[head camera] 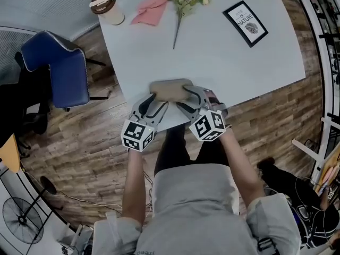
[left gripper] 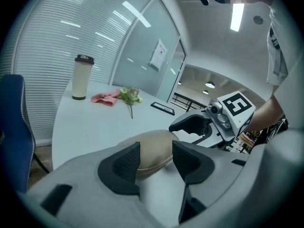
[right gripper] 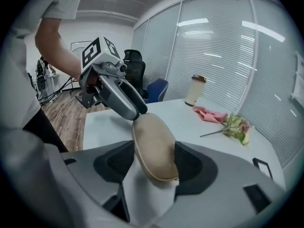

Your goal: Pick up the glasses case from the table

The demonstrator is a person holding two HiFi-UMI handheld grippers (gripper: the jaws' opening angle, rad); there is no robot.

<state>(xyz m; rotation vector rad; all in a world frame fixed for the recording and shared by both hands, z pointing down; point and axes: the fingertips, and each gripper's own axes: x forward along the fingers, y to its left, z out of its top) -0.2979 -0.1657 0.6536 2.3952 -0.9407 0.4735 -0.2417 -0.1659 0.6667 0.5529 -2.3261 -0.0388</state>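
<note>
Lying lengthwise along the near edge of the pale round table (head camera: 223, 52), the tan oval hard-shell glasses case (head camera: 171, 89) has one end between the left gripper's (head camera: 158, 102) wide-apart jaws and the other between the right gripper's (head camera: 186, 97) — neither pair clamps it — with bare tabletop beyond both sets of tips.

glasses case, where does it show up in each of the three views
Head view: the glasses case lies at centre, by the near edge of the table.
Left gripper view: the glasses case is low centre, a tan mound.
Right gripper view: the glasses case is low centre, running lengthwise away from the camera.
Shared landmark: the coffee cup, far back on the table in every view.
</note>
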